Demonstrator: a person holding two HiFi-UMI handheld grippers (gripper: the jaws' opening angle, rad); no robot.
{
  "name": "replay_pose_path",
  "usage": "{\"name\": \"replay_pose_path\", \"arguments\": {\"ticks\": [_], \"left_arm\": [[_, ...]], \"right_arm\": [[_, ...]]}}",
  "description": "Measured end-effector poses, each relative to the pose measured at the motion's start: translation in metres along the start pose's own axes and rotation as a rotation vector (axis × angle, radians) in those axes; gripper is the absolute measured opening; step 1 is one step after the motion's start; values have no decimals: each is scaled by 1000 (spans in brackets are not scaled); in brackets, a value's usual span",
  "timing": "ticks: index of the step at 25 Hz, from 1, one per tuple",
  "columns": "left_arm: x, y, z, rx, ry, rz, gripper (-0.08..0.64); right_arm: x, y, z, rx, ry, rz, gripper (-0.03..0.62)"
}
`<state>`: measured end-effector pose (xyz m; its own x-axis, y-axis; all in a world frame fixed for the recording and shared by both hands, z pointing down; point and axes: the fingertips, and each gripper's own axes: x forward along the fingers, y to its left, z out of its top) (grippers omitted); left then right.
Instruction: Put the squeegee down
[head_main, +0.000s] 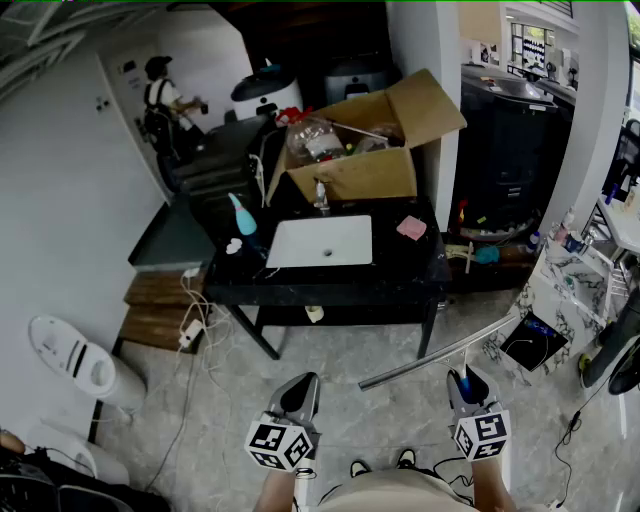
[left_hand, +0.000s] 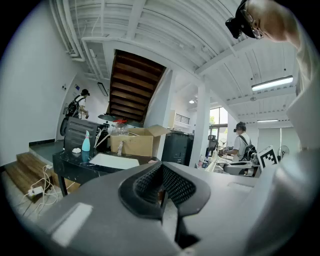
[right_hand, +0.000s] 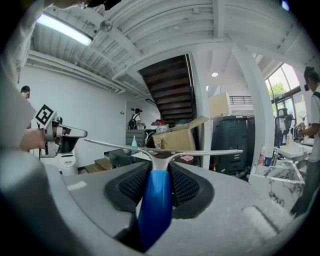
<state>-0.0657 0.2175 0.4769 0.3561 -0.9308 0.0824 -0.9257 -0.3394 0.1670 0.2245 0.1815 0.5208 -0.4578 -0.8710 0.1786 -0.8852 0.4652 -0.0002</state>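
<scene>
a pale tiled floor (head_main: 330, 390) fills the lower half of the head view, and on it stands a black table (head_main: 400, 265) that takes up the middle of the scene. at the back of the table sits an open cardboard box (head_main: 370, 165) stuffed with clutter, its flaps raised. in front of the box a white sink basin (head_main: 320, 241) is set flat into the dark top. the squeegee (head_main: 440, 352) is off the table, in the air above the floor near the person's right side, its long metal blade running slantwise from lower left to upper right. in the right gripper view its blue handle stands between the ridged pads, with the blade lying crosswise just beyond the jaw tips. the right gripper (head_main: 467, 378) is clenched on that blue handle, pads pressing it from both sides. the left gripper (head_main: 300, 392) hangs beside it over the floor, well apart from the squeegee, its jaws drawn together with nothing between them. on the table's left end stands a teal spray bottle (head_main: 243, 215), upright, just left of the basin. a small pink sponge (head_main: 411, 227) lies on the dark top to the basin's right.
</scene>
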Motion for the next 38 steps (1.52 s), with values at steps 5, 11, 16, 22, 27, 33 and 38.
{"name": "replay_pose_path", "arguments": {"ticks": [5, 11, 16, 22, 27, 33, 38], "left_arm": [[0, 7, 0, -9, 1, 3, 15], [1, 20, -3, -18, 12, 2, 15], [-1, 35, -2, -17, 16, 5, 15], [-1, 55, -12, -21, 59, -22, 15], [5, 72, -20, -43, 69, -39, 15], [21, 97, -36, -81, 95, -32, 15], [50, 115, -40, -104, 108, 7, 15]], "right_arm": [[8, 2, 5, -13, 3, 5, 126], [17, 4, 13, -15, -15, -23, 127], [32, 14, 10, 2, -4, -10, 127], [46, 35, 0, 14, 19, -17, 127], [56, 44, -17, 51, 68, -54, 127], [78, 48, -29, 49, 117, -61, 127], [117, 33, -27, 44, 119, -32, 127]]}}
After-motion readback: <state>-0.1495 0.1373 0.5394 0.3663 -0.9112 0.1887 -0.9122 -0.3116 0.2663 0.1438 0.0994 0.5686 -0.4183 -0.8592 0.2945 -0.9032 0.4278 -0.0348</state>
